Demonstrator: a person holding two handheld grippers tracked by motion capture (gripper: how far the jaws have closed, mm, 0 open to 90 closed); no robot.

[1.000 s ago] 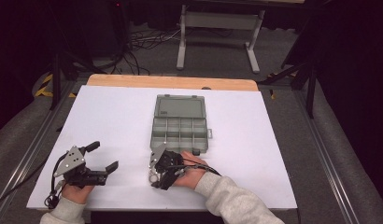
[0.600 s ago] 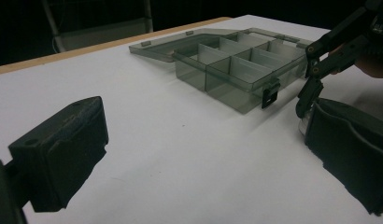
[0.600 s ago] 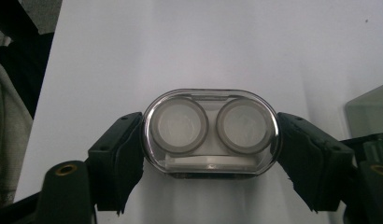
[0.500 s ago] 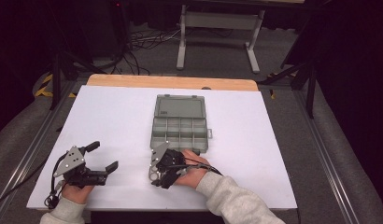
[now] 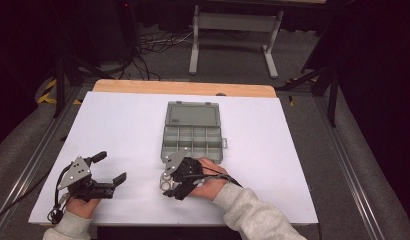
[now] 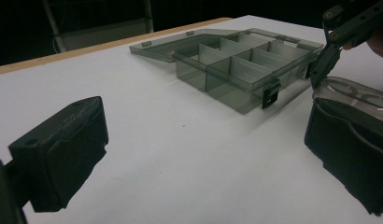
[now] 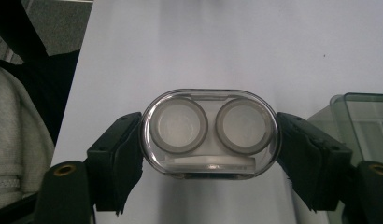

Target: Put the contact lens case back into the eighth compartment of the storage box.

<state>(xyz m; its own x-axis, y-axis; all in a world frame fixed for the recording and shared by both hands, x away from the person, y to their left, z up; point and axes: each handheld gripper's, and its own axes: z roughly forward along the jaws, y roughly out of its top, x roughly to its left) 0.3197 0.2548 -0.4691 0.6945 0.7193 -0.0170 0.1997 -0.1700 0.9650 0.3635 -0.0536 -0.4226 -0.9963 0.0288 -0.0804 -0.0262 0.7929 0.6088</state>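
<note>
— Case [image 7: 209, 133], clear, oval, sits clamped end to end in right gripper [image 5: 169, 181], just before organizer box [image 5: 193, 134].

— And left gripper [image 5: 110, 167]?

— Open, empty, farther off.

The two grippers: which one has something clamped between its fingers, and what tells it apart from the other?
The right gripper: its fingers press on both ends of a clear oval case with two round wells. The left gripper stands open with nothing between its fingers.

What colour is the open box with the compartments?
Smoky see-through grey box, clearest in the left gripper view.
</note>
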